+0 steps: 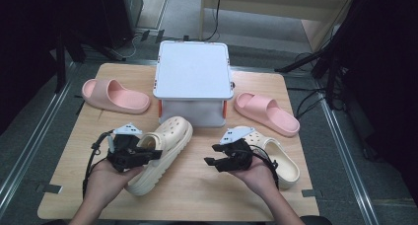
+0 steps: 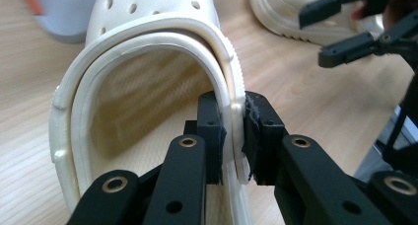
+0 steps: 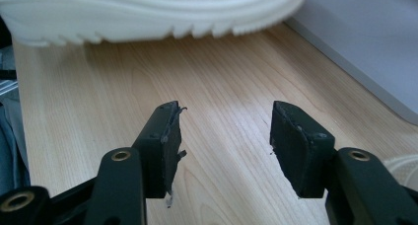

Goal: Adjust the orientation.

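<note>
Left tool [image 2: 232,136] pinches the side rim of the cream clog [image 2: 148,87] — pads clamped, one inside, one outside. Right tool [image 3: 224,136] open, empty, over bare surface [image 3: 98,87]. Keep pinch deep on rim — thin foam may flex and slip when carried.

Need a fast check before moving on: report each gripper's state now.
Left gripper: shut on the rim of the cream clog.
Right gripper: open, nothing between its jaws.
</note>
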`<state>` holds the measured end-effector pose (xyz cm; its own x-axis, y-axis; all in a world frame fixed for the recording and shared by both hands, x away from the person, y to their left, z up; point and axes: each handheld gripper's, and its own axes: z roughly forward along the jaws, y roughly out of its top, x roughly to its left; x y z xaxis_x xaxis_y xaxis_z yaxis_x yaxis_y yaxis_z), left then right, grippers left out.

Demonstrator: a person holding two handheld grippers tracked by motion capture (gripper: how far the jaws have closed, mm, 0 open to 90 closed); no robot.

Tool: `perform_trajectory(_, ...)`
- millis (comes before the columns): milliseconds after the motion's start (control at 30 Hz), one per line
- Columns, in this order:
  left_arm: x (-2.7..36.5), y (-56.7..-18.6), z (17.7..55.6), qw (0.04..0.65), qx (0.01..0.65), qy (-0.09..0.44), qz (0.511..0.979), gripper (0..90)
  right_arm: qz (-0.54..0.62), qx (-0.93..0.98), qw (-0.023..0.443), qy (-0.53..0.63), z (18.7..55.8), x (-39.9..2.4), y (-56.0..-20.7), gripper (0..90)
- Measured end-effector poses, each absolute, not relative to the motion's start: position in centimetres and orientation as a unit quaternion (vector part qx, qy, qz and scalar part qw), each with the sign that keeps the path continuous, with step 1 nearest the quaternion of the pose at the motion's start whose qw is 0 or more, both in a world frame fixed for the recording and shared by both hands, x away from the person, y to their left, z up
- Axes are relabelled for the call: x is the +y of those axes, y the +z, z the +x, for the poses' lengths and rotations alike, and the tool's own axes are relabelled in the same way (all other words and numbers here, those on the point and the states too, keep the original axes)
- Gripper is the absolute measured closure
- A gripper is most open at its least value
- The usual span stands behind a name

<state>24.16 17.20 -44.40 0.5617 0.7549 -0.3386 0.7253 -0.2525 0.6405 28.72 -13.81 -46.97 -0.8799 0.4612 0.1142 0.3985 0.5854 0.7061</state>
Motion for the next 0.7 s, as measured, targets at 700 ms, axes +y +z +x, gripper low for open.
perform_trajectory(700,12.7,-47.1,25.0,0.364,0.393,-0.019,0.844,65.7,0.266,0.883,0.039,0.385,28.1,-13.8,-48.0,46.6)
